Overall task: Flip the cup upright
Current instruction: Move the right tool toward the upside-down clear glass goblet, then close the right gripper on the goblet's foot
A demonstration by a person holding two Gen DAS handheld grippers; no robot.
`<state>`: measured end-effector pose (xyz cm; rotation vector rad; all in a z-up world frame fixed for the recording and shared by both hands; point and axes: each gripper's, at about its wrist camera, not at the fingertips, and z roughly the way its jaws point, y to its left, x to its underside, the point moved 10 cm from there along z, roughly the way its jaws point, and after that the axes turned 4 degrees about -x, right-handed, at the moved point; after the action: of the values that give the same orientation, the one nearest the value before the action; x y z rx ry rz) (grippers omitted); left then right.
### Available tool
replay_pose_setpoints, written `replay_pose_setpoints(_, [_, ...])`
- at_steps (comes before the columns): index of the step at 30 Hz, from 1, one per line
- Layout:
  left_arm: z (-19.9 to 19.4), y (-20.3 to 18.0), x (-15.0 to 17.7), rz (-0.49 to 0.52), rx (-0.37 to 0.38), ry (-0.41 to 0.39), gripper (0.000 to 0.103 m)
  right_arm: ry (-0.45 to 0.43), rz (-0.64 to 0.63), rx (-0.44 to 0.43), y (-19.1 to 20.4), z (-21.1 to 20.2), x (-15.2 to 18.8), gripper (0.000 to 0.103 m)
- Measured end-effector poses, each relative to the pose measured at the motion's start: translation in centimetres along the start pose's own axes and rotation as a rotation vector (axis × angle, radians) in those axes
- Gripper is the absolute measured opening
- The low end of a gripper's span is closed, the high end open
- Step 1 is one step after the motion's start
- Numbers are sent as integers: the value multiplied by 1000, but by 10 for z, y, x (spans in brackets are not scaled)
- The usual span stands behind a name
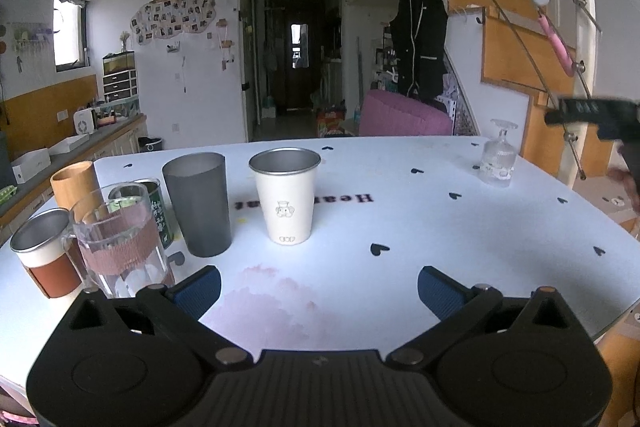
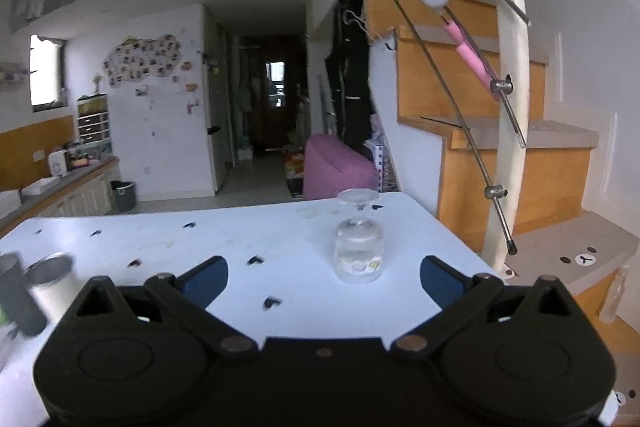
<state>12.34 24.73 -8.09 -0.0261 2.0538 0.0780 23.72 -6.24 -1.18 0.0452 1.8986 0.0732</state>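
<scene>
A clear footed glass cup [image 2: 359, 239] stands upside down, foot up, on the white table [image 2: 240, 239] near its far right corner. It also shows in the left wrist view [image 1: 498, 155]. My right gripper [image 2: 324, 277] is open and empty, with the cup just ahead between its blue pads [image 2: 208, 277]. My left gripper [image 1: 318, 291] is open and empty over the near table edge. The right gripper's black body [image 1: 600, 115] shows at the right edge of the left wrist view.
Upright cups stand at the table's left: a white metal cup [image 1: 285, 197], a grey tumbler [image 1: 199, 203], a glass mug with a brown band [image 1: 120, 243], a steel mug [image 1: 44, 255], a bamboo cup [image 1: 76, 187]. A staircase [image 2: 500, 147] rises right of the table.
</scene>
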Motion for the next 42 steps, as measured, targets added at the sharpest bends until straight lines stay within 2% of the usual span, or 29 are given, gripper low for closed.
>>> replay_pose_setpoints(5, [6,4,7,-4,-1,18,103,37,92,-13,-24,55,-23,103])
replay_pose_setpoints(10, [13,3,14,7,5,27,103,125,197,-24,-41,109,-36,101])
replay_pose_setpoints(15, [28,4,23,2,3,66,103,215,183,13,-47,161,-45,94])
replay_pose_setpoints(22, [41,10,31,-15,-6,100,103,326,156,58,-47,219,-33,81])
replay_pose_setpoints(27, [48,19,35,-33,-29,114,103,350,148,73,-49,240,-31,76])
replay_pose_setpoints(31, [53,23,36,-50,-30,128,103,371,135,115,-57,251,-30,60])
replay_pose_setpoints(39, [58,24,35,-64,-9,135,103,394,120,94,-48,240,-30,60])
replay_pose_setpoints(42, [57,23,35,-69,0,132,103,408,120,48,-32,229,-27,59])
